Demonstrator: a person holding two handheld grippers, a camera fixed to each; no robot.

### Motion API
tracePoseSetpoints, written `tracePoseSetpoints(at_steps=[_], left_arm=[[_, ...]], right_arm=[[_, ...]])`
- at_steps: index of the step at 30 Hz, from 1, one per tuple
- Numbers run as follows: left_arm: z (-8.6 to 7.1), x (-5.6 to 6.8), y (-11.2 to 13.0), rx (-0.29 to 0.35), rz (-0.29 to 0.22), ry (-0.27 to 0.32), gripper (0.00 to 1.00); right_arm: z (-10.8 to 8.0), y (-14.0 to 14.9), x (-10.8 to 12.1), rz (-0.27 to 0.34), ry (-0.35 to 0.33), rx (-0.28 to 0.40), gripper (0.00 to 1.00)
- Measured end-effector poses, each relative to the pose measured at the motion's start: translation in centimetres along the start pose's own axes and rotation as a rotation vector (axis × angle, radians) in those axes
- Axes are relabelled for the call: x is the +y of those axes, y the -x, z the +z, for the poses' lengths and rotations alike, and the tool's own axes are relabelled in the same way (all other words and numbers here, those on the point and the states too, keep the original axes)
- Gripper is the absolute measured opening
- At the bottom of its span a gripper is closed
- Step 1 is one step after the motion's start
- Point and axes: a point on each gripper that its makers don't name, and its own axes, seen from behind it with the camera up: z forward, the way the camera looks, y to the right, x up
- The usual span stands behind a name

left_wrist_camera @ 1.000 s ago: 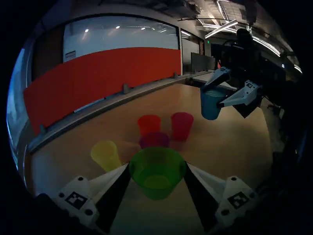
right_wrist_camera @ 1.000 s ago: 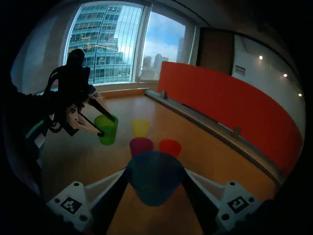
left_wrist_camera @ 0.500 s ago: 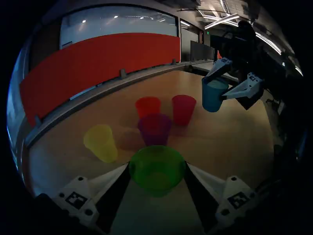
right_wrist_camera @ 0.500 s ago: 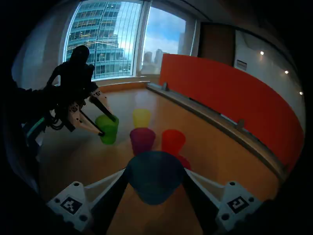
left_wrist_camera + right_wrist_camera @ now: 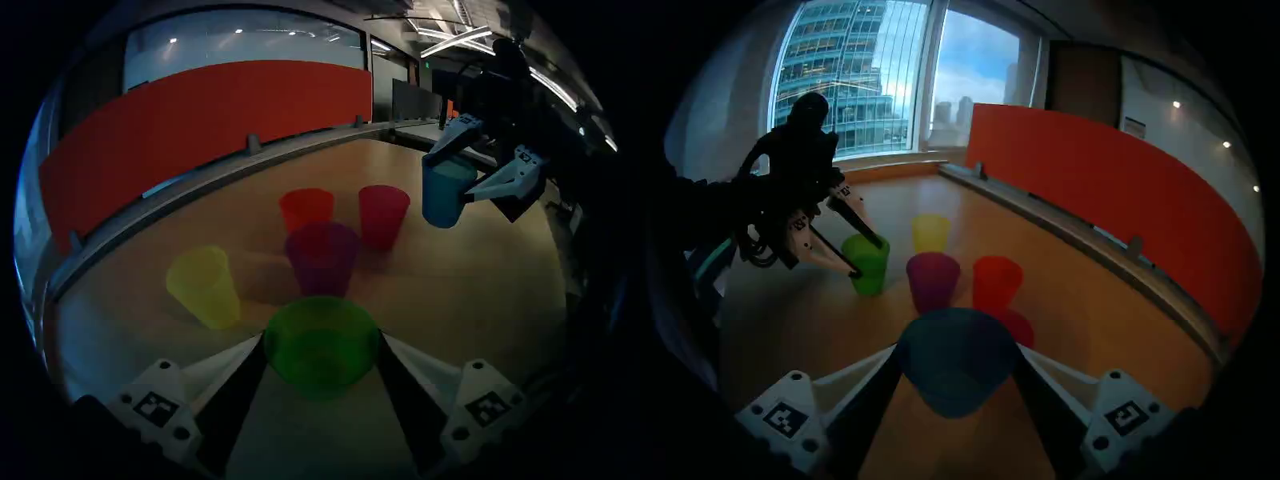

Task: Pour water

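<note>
Cups [image 5: 322, 256] on wooden table [image 5: 480, 272], orange wall [image 5: 200, 120]

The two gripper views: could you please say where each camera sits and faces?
Left gripper view: on the left tool, looking over its green cup toward the red wall; right tool with blue cup far right.
Right gripper view: on the right tool, facing the windows; left tool and a dark arm at left.
Shared: both tools, both held cups, the purple cup.
</note>
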Motion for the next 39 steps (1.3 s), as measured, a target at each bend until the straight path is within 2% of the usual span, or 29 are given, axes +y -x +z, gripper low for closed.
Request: tracePoseSetpoints(at_steps=[12,26,28,30,32,39], left_arm=[[0.5,-0.1,0.4,0.002,-0.009,0.003,0.89],[0.3,-0.2,1.0,0.000,-0.034,0.014,0.90],[0.3,-0.2,1.1,-0.005,-0.037,0.018,0.91],[0.4,-0.2,1.3,-0.011,-0.039,0.021,0.97],[0.4,-0.2,1.3,-0.012,-0.039,0.022,1.00],[0.1,-0.1,2.3,-0.034,-0.042,0.021,1.00]], right_arm=[[0.0,0.0,0.3,0.001,0.004,0.000,0.94],[-0.2,0.2,0.3,0.006,0.008,0.001,0.94],[-0.2,0.2,0.2,0.006,0.008,0.002,0.94],[-0.2,0.2,0.2,0.006,0.007,0.001,0.94],[-0.2,0.3,0.1,0.007,0.007,0.001,0.94],[0.1,1.1,0.0,0.025,0.005,-0.006,0.94]])
